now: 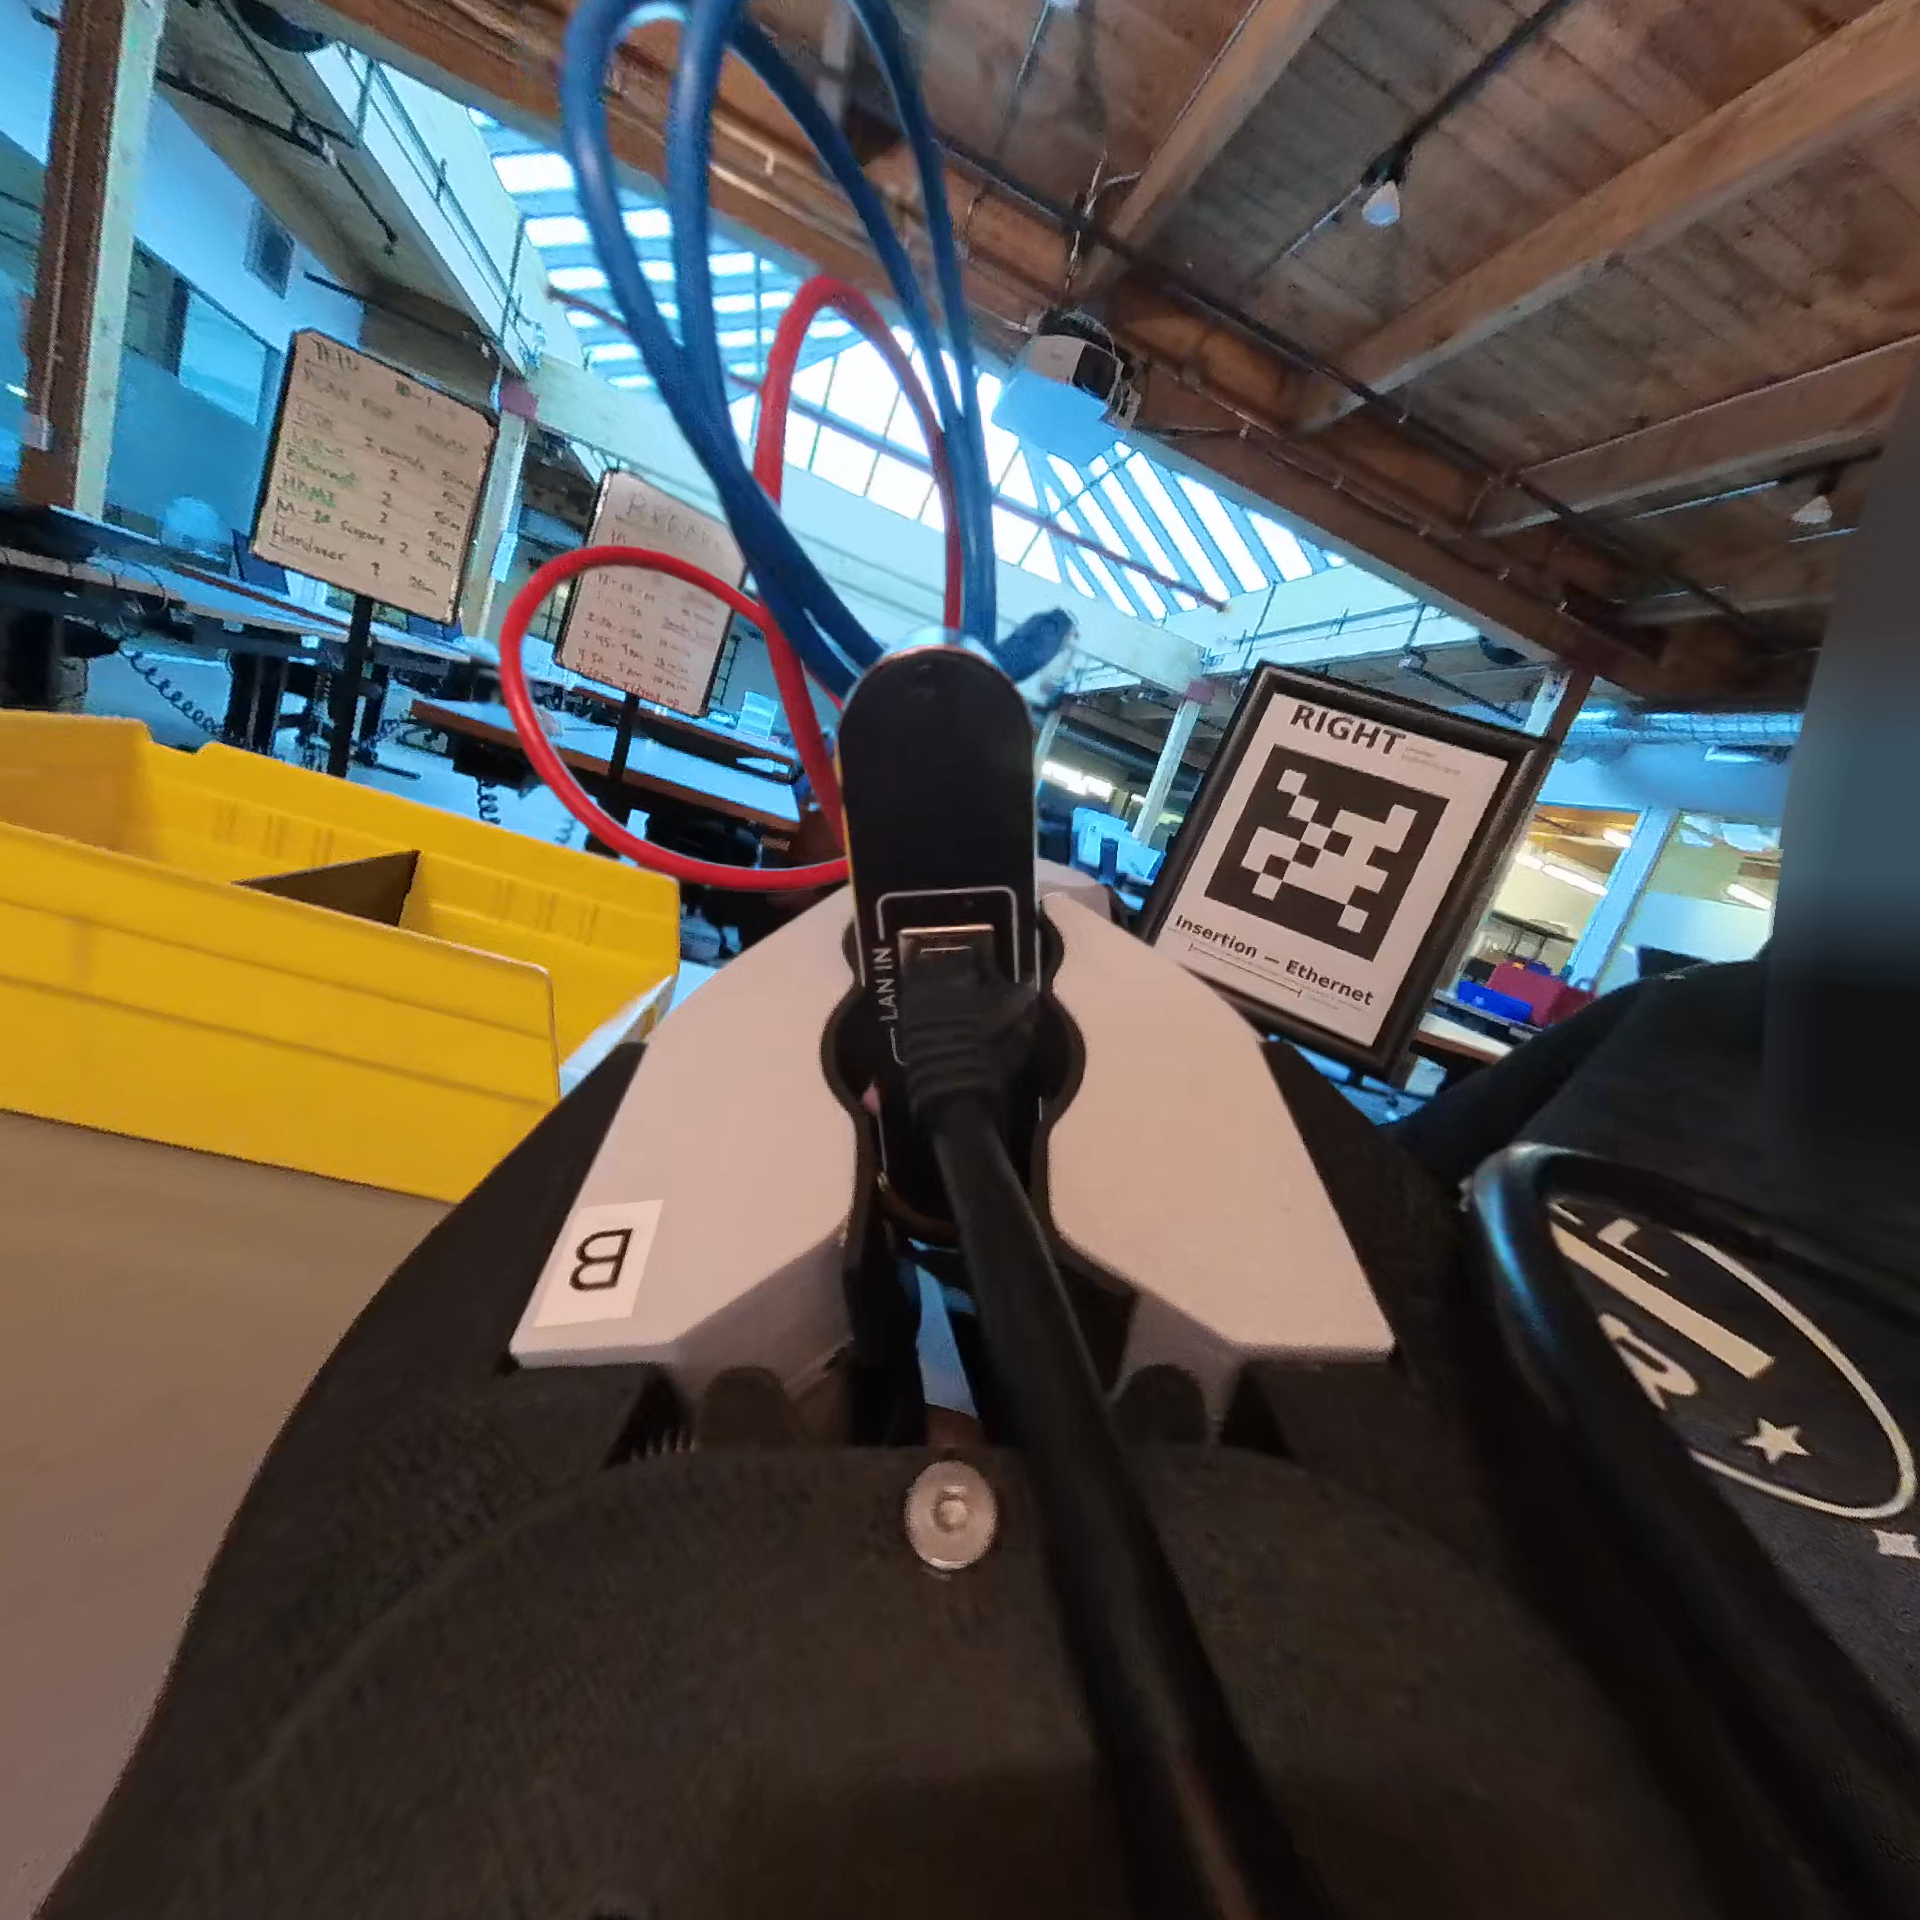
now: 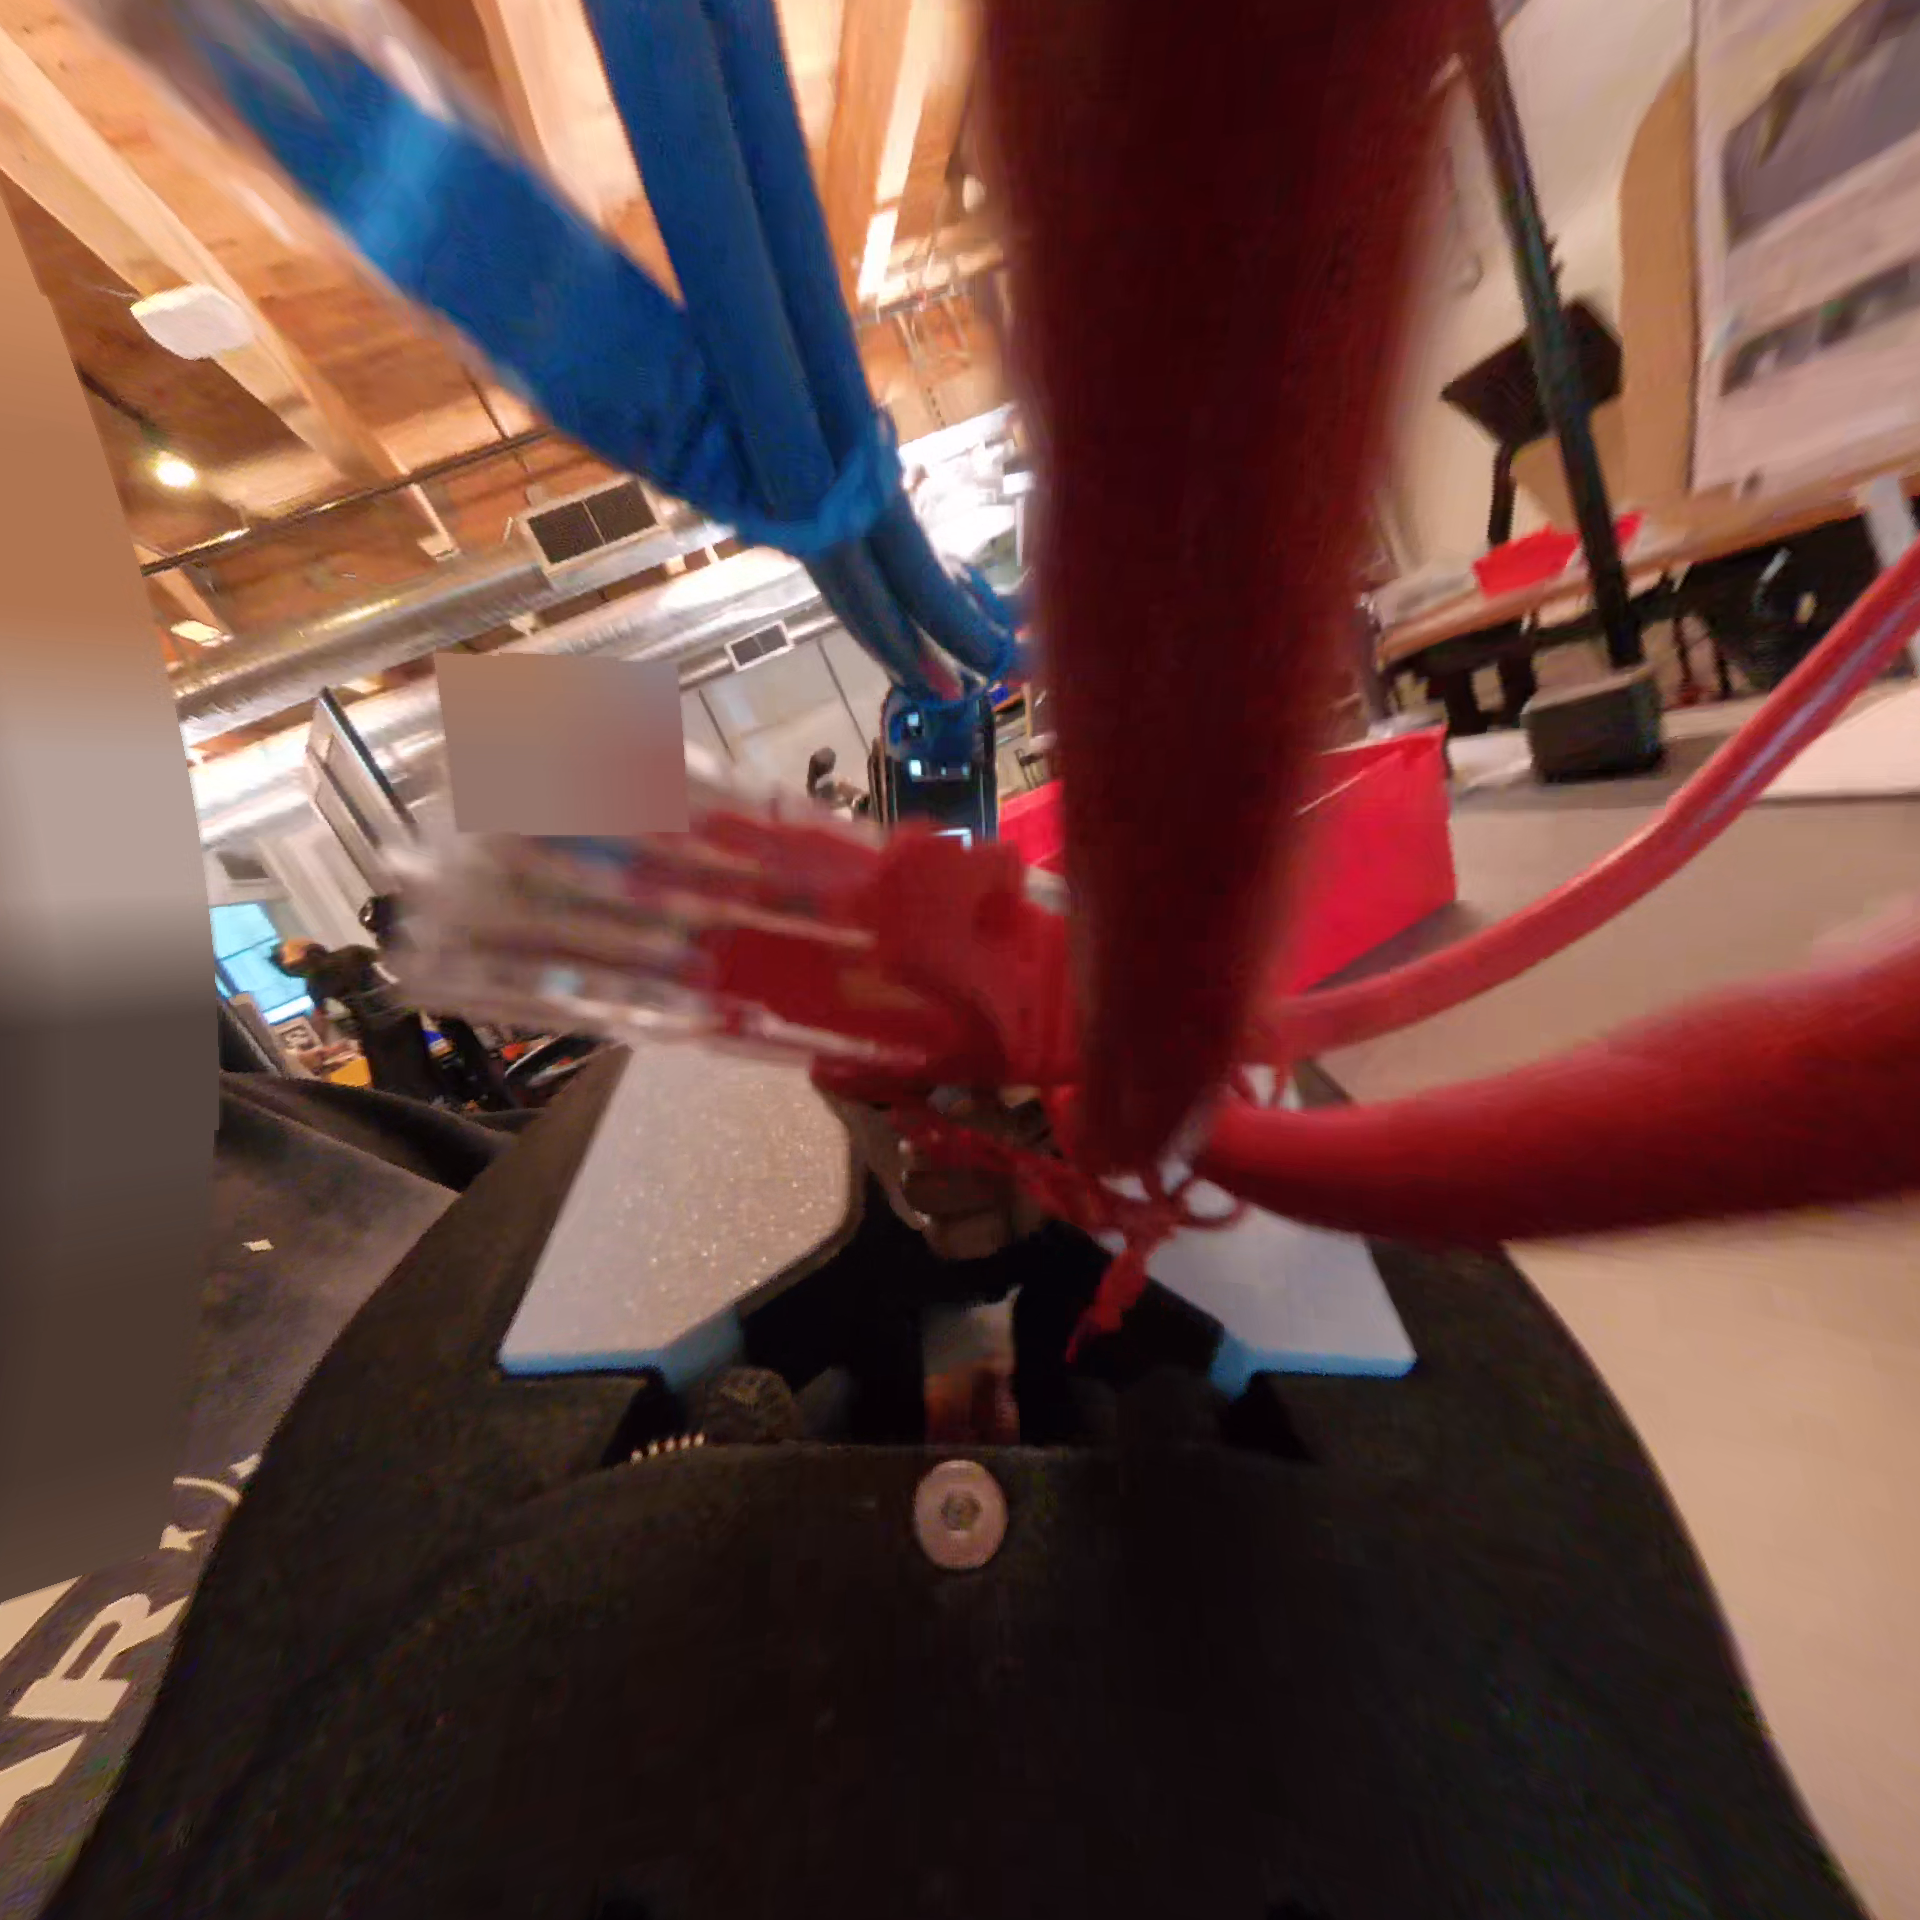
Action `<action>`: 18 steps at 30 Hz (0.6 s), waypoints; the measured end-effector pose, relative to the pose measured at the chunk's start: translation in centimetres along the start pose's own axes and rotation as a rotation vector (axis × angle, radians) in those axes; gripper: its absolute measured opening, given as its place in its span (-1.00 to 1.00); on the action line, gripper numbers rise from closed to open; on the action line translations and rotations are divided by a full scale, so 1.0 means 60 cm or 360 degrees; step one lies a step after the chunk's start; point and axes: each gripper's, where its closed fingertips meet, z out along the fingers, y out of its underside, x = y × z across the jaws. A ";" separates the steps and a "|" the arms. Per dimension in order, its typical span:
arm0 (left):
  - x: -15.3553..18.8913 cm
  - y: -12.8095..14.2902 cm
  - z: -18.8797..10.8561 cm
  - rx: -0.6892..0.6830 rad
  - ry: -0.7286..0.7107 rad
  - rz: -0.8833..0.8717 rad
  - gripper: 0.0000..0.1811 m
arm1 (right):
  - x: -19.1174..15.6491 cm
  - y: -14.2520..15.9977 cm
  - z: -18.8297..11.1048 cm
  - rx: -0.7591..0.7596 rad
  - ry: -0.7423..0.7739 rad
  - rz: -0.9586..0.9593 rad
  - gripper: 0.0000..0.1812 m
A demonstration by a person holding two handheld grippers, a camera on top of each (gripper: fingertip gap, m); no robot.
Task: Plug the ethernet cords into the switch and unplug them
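Observation:
My left gripper [image 1: 940,935] is shut on the narrow black switch [image 1: 935,769], which stands up between the grey fingers [image 1: 727,1091]. A black cord [image 1: 997,1247] is plugged into its near port. Blue cords [image 1: 727,416] and a red cord [image 1: 540,665] loop up from its far end. My right gripper [image 2: 997,1081] is shut on a red cord [image 2: 1558,1132] just behind its clear plug [image 2: 582,935], which points left, free in the air. Beyond it in the right wrist view is the switch [image 2: 940,769], with the tied blue cords [image 2: 748,416] running into its top.
Yellow bins [image 1: 260,935] stand on the table [image 1: 156,1455] at the left. A framed marker sign [image 1: 1340,862] stands at the right. A red bin [image 2: 1371,862] sits on the table beyond the right gripper. A person's dark clothing [image 1: 1714,1351] is close at the right. Less than 4 cm separates the two grippers' tips.

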 end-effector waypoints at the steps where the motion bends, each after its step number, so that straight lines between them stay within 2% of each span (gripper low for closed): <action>1: 0.001 -0.004 -0.003 0.0021 0.0012 -0.0005 -0.72 | -0.001 -0.009 -0.007 0.0019 0.0004 -0.0048 -0.50; 4: 0.007 -0.010 -0.008 0.0051 0.0051 0.0019 -0.72 | -0.002 -0.006 -0.021 -0.0106 0.0036 -0.0234 -0.44; 8: 0.022 -0.010 -0.008 0.0062 0.0092 0.0176 -0.71 | -0.013 0.006 -0.016 -0.0148 0.0035 -0.0399 -0.61; 14: 0.051 -0.006 -0.007 0.0057 0.0166 0.0403 -0.71 | -0.040 0.022 -0.014 -0.0240 -0.0067 -0.0612 -0.21; 16: 0.056 -0.005 -0.007 0.0045 0.0185 0.0445 -0.71 | -0.043 0.023 -0.015 -0.0264 -0.0050 -0.0716 -0.21; 17: 0.057 -0.004 -0.006 0.0040 0.0180 0.0478 -0.71 | -0.044 0.023 -0.014 -0.0265 -0.0036 -0.0761 -0.13; 18: 0.059 -0.004 -0.006 0.0043 0.0181 0.0503 -0.71 | -0.045 0.023 -0.014 -0.0265 -0.0027 -0.0792 -0.20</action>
